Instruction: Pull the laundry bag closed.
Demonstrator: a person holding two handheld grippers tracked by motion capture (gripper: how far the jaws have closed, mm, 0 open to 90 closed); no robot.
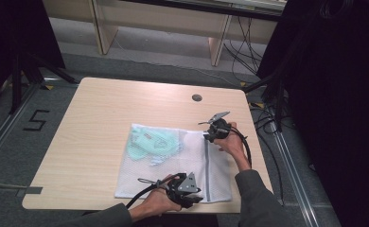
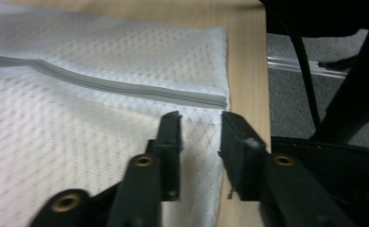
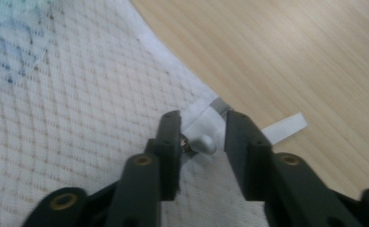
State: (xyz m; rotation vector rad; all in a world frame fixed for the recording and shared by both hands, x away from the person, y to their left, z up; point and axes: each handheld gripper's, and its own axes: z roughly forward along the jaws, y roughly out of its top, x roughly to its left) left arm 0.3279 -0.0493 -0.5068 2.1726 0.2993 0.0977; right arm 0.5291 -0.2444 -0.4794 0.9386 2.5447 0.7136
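A white mesh laundry bag [image 1: 140,182] lies flat on the wooden table [image 1: 102,113], with a pale green garment [image 1: 152,144] inside its far left part. A grey zipper [image 1: 206,165] runs front to back near its right side. My left gripper [image 1: 197,196] is at the bag's near edge. In the left gripper view its jaws [image 2: 200,125] stand apart over the mesh, just short of the zipper's end [image 2: 215,100]. My right gripper [image 1: 210,135] is at the bag's far edge. It is open, with the small grey zipper pull [image 3: 205,143] lying between the jaws [image 3: 202,127].
A white fabric tab [image 3: 286,127] sticks out from the bag onto the wood. A round grommet [image 1: 197,97] sits near the table's far edge. Black stand legs and cables [image 1: 267,118] crowd the floor to the right, and a "5" [image 1: 37,120] is marked on the floor at left.
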